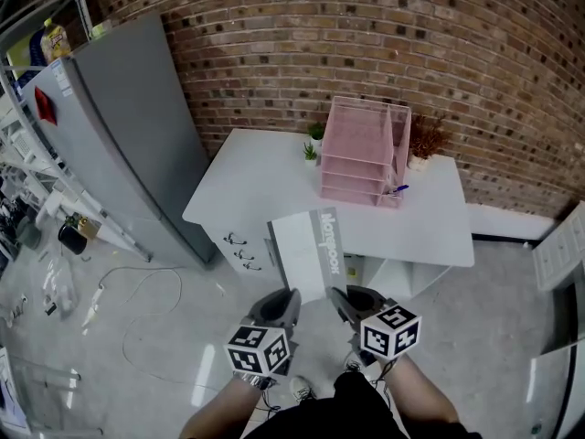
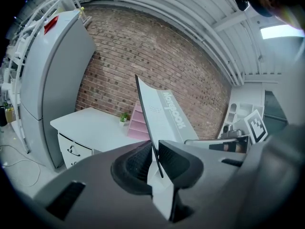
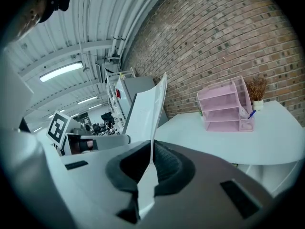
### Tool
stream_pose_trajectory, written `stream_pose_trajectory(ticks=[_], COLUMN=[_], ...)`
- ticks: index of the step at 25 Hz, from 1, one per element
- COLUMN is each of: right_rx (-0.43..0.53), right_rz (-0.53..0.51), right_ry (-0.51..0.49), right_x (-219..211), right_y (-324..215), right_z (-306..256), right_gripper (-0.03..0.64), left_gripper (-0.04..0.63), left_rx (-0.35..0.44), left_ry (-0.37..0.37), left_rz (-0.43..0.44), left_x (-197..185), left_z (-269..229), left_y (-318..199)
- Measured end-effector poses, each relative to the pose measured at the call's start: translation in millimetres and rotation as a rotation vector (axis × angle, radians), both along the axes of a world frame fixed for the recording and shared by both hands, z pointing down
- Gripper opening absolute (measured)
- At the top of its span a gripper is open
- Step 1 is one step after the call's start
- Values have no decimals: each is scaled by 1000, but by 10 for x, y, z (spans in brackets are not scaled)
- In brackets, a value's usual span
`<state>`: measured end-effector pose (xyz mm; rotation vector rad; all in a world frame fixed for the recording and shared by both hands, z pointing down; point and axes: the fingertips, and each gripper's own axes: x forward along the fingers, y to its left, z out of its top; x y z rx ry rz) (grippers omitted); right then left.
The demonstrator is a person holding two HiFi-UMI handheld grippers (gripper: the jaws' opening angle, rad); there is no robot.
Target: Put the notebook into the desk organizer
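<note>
Brick wall (image 1: 366, 44) is seen behind a white desk (image 1: 265, 176). A pink organizer (image 1: 366, 149) is set at the desk's back edge, toward its right end. A small green plant (image 1: 311, 151) stands just left of it and a dried plant (image 1: 425, 140) to its right, both on the desk. A grey fridge (image 1: 119, 135) is placed at the desk's left side.

The notebook (image 1: 306, 250) is held in the air in front of the desk's near edge, well apart from the organizer. Its near edge is gripped at two points. The left gripper (image 1: 279, 305) has its fingers (image 2: 133, 163) clamped on the notebook's left part. The right gripper (image 1: 352, 305) has its fingers (image 3: 167, 168) clamped on the right part.
</note>
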<state>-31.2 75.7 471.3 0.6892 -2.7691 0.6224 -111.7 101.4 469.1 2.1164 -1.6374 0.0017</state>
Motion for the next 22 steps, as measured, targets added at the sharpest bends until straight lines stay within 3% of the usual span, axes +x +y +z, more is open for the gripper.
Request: stream_pose_trajectory(ticks=[22], right_rx=[-136], right_rz=[-100], right_ry=[6], right_x=[347], right_y=[-1915], right_z=[484], right_gripper=[17], left_gripper=[43], left_rx=[-106], left_ry=[10], left_rz=[-99], left_x=[388], left_z=[457], left_y=[-1825])
